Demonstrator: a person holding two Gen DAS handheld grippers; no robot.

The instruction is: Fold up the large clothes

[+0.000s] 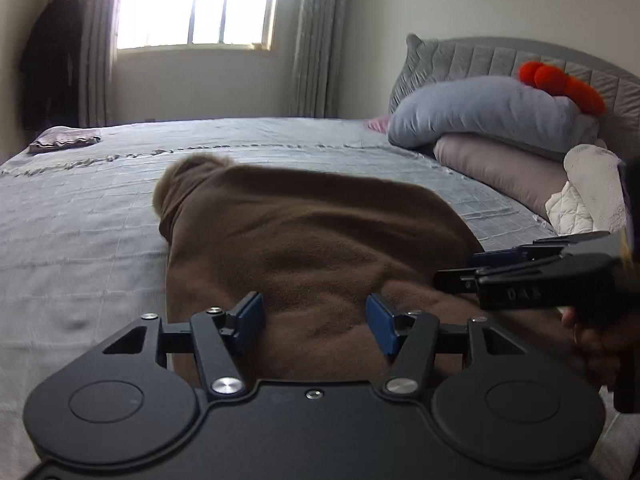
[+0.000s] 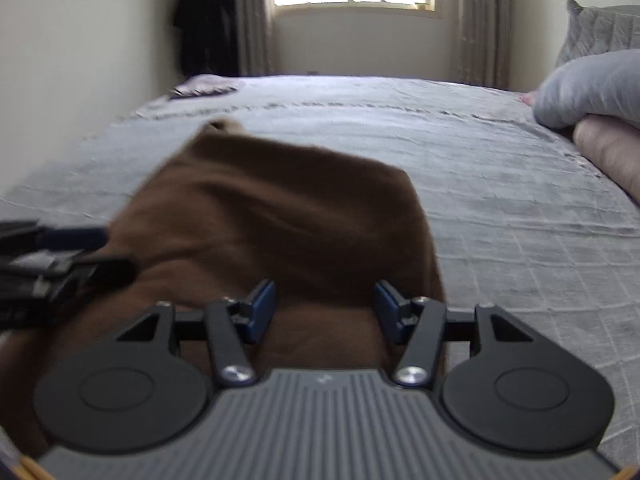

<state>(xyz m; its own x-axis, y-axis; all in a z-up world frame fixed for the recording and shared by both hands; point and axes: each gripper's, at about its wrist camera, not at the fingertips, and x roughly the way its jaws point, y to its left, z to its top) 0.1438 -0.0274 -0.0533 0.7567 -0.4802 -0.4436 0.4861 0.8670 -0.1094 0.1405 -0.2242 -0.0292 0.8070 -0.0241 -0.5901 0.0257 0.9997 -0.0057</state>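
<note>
A large brown fleece garment (image 1: 304, 240) with a furry hood edge lies on the grey bedspread (image 1: 80, 220), partly folded; it also shows in the right wrist view (image 2: 272, 216). My left gripper (image 1: 315, 320) is open, its blue pads apart over the garment's near edge. My right gripper (image 2: 325, 312) is open over the garment's near right part. The right gripper shows in the left wrist view (image 1: 520, 272) at the right, and the left gripper shows blurred in the right wrist view (image 2: 60, 256) at the left.
Pillows (image 1: 492, 116) are piled against the grey headboard (image 1: 520, 60) at the right, with an orange plush (image 1: 560, 84) on top. A small folded cloth (image 1: 64, 142) lies at the bed's far left corner. A window (image 1: 196, 0) and a dark hanging coat (image 1: 52, 60) are behind.
</note>
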